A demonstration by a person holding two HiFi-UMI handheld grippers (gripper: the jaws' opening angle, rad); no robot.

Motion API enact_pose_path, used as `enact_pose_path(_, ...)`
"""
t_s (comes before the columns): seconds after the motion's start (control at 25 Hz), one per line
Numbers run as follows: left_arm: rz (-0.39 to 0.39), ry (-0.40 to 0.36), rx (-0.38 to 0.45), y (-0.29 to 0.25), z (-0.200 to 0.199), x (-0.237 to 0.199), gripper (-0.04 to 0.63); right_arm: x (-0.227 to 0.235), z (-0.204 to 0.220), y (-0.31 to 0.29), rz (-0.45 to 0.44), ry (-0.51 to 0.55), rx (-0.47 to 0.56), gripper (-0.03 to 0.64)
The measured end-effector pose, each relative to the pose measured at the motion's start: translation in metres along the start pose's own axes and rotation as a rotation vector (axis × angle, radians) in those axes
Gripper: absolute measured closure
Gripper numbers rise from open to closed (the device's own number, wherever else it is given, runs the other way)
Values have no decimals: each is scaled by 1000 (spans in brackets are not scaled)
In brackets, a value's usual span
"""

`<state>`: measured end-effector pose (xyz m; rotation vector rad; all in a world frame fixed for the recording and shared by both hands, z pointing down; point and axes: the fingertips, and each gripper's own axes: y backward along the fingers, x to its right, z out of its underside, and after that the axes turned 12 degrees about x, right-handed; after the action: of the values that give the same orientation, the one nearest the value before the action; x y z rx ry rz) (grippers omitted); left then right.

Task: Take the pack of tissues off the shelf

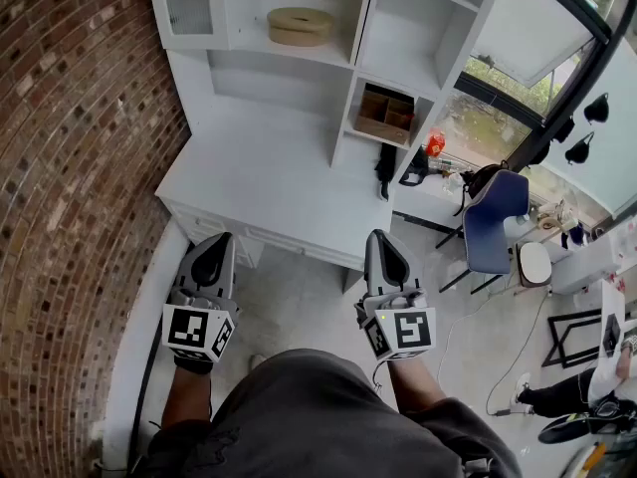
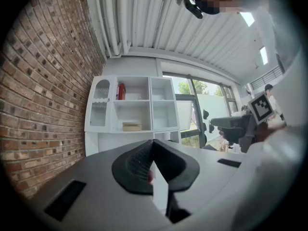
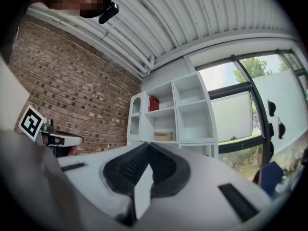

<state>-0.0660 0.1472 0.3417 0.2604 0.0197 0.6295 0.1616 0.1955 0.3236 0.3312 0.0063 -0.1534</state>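
Observation:
A red pack (image 2: 121,91), which looks like the tissues, stands upright in an upper cubby of the white shelf unit (image 2: 130,105). It shows in the right gripper view too, as the red pack (image 3: 153,103); the head view cuts it off. My left gripper (image 1: 212,257) and right gripper (image 1: 386,252) are held low in front of the desk, well short of the shelf. In their own views the left gripper (image 2: 153,146) and right gripper (image 3: 148,148) have jaws shut with nothing between them.
A round tan box (image 1: 301,25) sits on the shelf below the red pack. The white desk top (image 1: 269,182) juts out under the shelves. A brown box (image 1: 386,116) fills a lower cubby. A brick wall (image 1: 70,147) is at left, a blue chair (image 1: 495,219) at right.

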Motion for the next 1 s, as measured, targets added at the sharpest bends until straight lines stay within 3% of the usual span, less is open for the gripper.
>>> enact_pose_path(1.0,-22,-10,-17,-15,8,20,594,32,-2,5,-23,-28,19,598)
